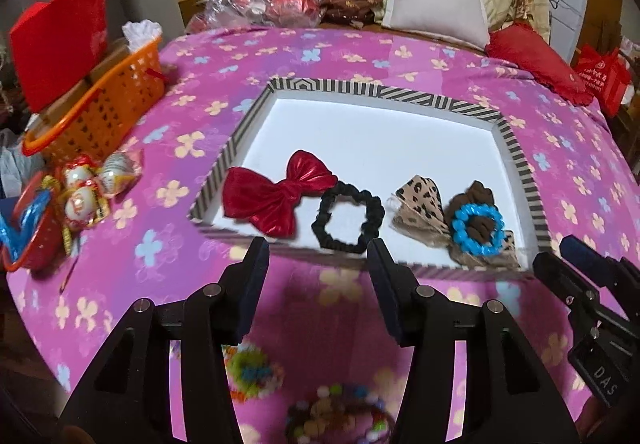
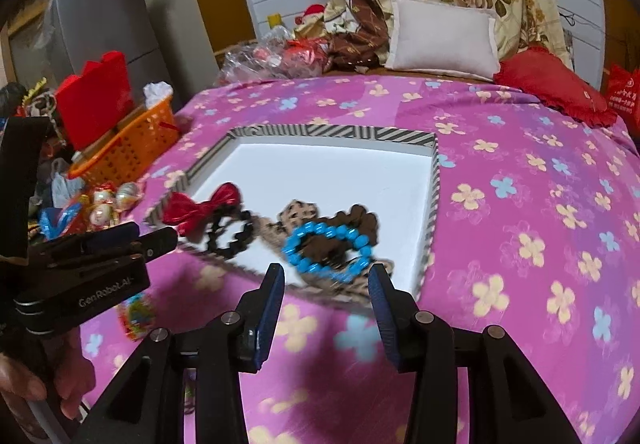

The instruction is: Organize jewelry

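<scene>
Left tool [image 1: 318, 254] and right tool [image 2: 327, 280] both gape empty; black scrunchie [image 1: 347, 217] and blue bracelet [image 2: 328, 247] lie just ahead in tray [image 1: 516, 152].

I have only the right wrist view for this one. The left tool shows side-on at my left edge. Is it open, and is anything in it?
Observer: In the left wrist view the left tool is open, with nothing between its fingers.
Reviewer: What lies outside the tray on that side?
Observer: Besides the colourful piece you partly see, a multicoloured bead bracelet lies on the bedspread under the left tool, nearer the camera than the tray. It is blurred.
Reviewer: The black scrunchie is smeared for me. How does it lie?
Observer: The black scrunchie lies flat in the tray as a full ring, and appears to touch the right lobe of the red bow.
</scene>
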`<state>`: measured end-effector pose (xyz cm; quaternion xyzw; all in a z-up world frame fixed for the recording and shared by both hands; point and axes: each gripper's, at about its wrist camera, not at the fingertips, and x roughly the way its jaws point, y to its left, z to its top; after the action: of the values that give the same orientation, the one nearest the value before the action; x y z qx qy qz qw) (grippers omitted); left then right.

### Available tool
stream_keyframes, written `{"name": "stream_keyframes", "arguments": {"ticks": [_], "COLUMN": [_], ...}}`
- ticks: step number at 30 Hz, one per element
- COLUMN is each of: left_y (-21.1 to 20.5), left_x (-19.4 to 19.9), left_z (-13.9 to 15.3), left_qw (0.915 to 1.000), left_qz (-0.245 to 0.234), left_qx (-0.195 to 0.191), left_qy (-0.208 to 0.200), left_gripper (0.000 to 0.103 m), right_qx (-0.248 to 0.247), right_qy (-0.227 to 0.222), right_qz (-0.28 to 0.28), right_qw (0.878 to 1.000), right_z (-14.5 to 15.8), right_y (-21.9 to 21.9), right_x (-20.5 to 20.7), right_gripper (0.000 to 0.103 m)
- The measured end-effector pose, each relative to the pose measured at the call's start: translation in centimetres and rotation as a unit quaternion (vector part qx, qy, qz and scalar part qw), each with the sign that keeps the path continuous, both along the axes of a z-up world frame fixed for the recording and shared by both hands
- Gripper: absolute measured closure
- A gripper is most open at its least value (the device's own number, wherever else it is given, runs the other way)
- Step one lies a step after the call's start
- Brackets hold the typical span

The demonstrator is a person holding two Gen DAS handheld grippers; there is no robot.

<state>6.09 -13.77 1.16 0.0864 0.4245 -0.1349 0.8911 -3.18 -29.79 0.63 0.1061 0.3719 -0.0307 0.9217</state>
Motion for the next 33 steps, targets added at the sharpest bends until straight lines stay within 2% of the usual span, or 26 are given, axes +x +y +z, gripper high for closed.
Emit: {"name": "stream_keyframes", "arguments": {"ticks": [2,6,12,22,25,33], "left_y": [0.6,1.8,3.3,5.2,5.6,6.3], "left_x": [-0.8,-2.8,-5.4,-8.3,-8.8,-9.6], "left_z": [0.3,1.0,1.6,2.3,2.6,3.1], "left_qw": [1.0,0.9997,0.9989,0.9977,0.9974,0.9964], "left_qz": [0.003,0.01,0.021,0.044,0.049,0.055], "left_qx": [-0.002,0.001,0.005,-0.008,-0.016,-0.014], "left_qy": [-0.005,-0.021,-0.042,-0.051,-0.051,-0.062], "left_gripper": [0.051,0.05,0.05,0.05,0.05,0.05], "right_qx": [0.003,0.005,0.007,0.006,0.005,-0.005], "right_qy": [-0.004,-0.011,-0.023,-0.028,-0.032,-0.032], "right_qz": [-0.002,-0.002,0.003,0.004,0.004,0.012], "right_qw": [1.0,1.0,1.0,1.0,0.999,0.999], "right_z": [0.3,0.7,1.6,2.5,2.8,3.0], "right_y": [0.8,2.1,3.7,5.3,5.7,6.7], "right_x": [-1.0,-2.3,-4.0,-5.7,-6.1,-6.5], "right_gripper": [0.059,0.046,0.045,0.044,0.035,0.034]}}
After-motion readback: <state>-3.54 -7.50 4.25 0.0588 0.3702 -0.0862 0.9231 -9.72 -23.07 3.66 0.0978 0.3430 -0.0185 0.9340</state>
